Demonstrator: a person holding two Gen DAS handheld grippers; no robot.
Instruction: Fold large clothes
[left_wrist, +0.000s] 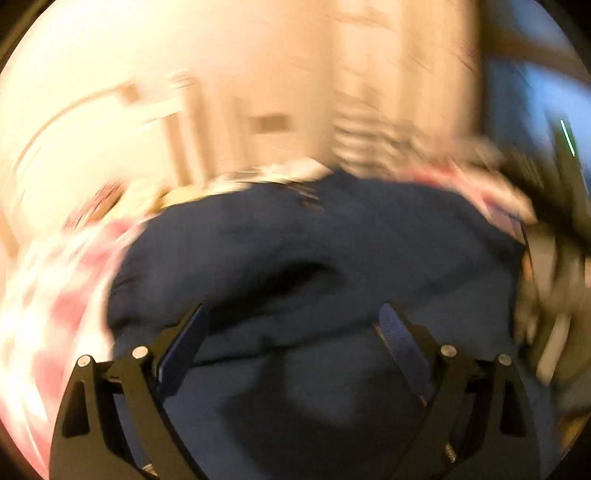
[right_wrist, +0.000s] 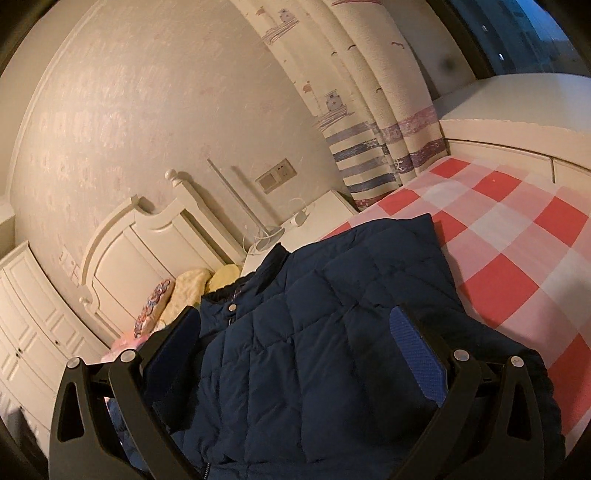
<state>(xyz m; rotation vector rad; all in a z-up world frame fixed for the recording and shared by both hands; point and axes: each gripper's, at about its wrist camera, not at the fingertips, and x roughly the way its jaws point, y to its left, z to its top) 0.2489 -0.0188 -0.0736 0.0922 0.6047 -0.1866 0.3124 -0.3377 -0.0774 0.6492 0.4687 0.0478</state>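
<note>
My left gripper (left_wrist: 291, 325) hangs with jaws apart over the navy quilted jacket (right_wrist: 332, 332), gripping nothing. My right gripper (right_wrist: 295, 332) is likewise spread above it. The jacket lies on the checked bed (right_wrist: 517, 236).

no readable text, labels or signs

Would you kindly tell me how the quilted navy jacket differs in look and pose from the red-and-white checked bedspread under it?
The quilted navy jacket is one dark colour; the red-and-white checked bedspread is bright squares. The jacket is puffy with stitched panels and rumpled; the bedspread looks thin and lies smooth. The jacket covers only part of the bed; the bedspread extends well past it. Both are fabric, lying on the bed.
</note>
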